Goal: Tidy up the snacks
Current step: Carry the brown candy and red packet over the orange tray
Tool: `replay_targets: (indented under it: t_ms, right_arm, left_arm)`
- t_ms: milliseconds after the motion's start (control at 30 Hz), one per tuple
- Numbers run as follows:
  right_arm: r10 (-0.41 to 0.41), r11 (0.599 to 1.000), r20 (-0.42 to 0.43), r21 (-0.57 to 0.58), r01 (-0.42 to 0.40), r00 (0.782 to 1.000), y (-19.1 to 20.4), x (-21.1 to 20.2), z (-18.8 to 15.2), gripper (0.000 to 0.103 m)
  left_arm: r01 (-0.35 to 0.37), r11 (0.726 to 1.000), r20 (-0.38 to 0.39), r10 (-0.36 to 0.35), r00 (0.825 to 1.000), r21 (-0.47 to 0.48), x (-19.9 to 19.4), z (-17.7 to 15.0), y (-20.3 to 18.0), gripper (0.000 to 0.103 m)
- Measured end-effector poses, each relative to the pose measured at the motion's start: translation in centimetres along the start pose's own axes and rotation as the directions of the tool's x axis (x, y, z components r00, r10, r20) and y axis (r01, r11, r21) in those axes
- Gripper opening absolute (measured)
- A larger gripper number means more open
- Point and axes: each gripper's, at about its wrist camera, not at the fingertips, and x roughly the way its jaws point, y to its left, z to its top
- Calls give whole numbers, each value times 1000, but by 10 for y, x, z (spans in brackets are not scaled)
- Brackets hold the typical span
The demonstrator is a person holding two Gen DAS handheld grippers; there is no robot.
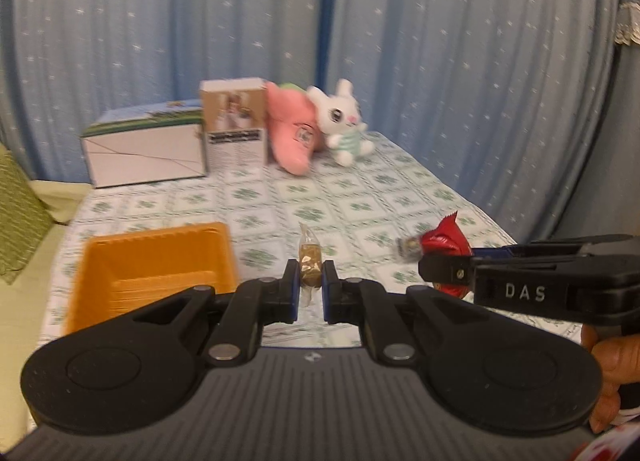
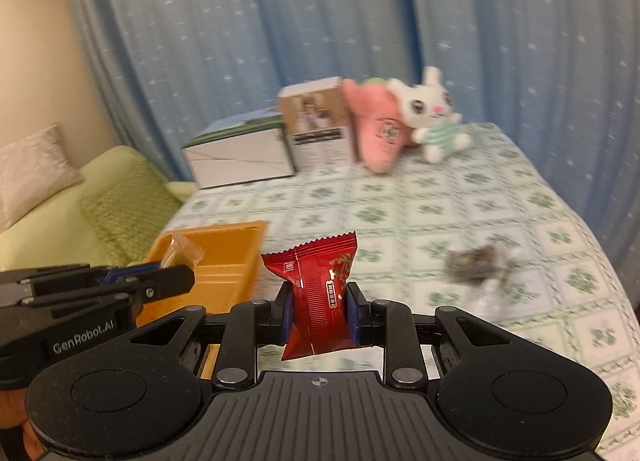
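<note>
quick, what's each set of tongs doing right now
Left tongs: shut on a small clear-wrapped brown candy.
Right tongs: shut on a red foil snack packet.

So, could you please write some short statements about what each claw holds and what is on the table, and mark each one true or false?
1. The right claw is shut on a red snack packet. True.
2. The left claw is empty. False: it is shut on a small brown candy in clear wrap.
3. The orange tray stands on the table with the green-patterned cloth. True.
4. The white plush rabbit lies inside the orange tray. False: it sits at the far end of the table, beside a pink plush carrot.
5. Another wrapped snack lies on the cloth. True.
</note>
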Motion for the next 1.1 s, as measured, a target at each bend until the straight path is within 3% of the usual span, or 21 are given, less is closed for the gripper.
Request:
replay_targets:
  t_ms: [533,767,1100]
  right_arm:
    - [112,987,-98,-102,-122,989,86,43,-13,27]
    - [131,983,-147,-107,-147,980,99,78,-17,27]
    - [134,977,-209,-137,-165,969,118,123,-23,27]
  left_arm:
    - [-133,987,-23,132,991,-91,-45,-32,96,10]
    - [-183,974,-59,176,983,-133,-39,-47,137,10]
    - [-181,974,-93,170,981,-133,-8,-53,153,10]
